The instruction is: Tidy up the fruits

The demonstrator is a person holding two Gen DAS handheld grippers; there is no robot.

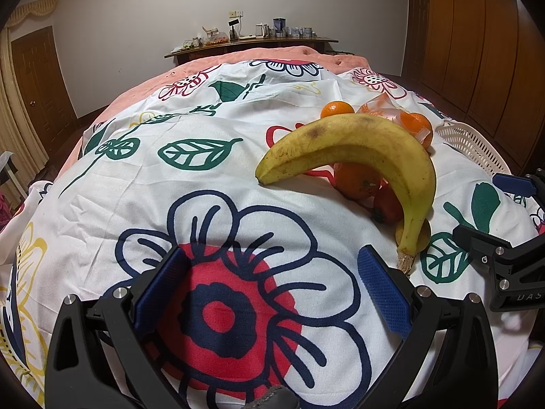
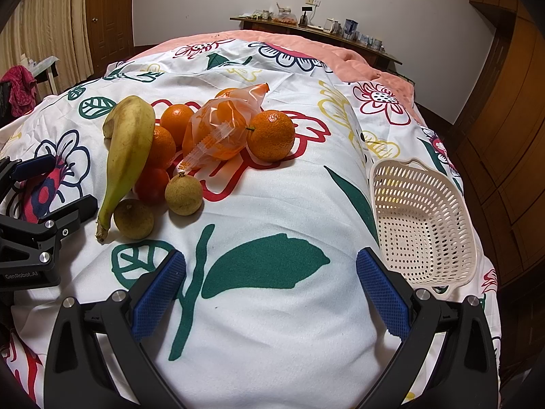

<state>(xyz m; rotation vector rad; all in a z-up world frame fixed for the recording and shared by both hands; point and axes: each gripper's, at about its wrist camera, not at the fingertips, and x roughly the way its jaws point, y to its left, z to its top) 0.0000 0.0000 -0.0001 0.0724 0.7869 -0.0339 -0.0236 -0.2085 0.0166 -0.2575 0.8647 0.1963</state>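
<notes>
Right wrist view: the right gripper (image 2: 270,293) hovers low over the flowered bedspread (image 2: 272,323), its blue-padded fingers (image 2: 160,289) spread wide with nothing between them. The fruit lies heaped ahead of it and to its left; the white perforated basket (image 2: 456,225), empty, sits just off its right finger, tilted at the edge of the bed. The basket's place on the near side of the right gripper suggests it is the container meant to receive the fruit, reachable by a short sideways carry.

In the heap, the banana (image 2: 127,150) lies lengthwise against an orange (image 2: 161,148) and a small red fruit (image 2: 151,184), its stem end pointing back toward the grippers. Two round brownish fruits (image 2: 134,218) rest nearest, one touching the banana's stem end. A clear plastic bag of oranges (image 2: 218,129) lies farther ahead, with a loose orange (image 2: 270,134) touching its right side.

Left wrist view: the left gripper (image 1: 272,284) is likewise open wide and empty, held above a large red and navy flower print. The banana (image 1: 357,156) arches ahead and to its right, propped on fruit beneath it, with its stem just beyond the right fingertip (image 1: 381,286). That exposed stem end is probably the easiest first grasp. No fruit is yet in the basket, so sorting appears not to have begun.
</notes>
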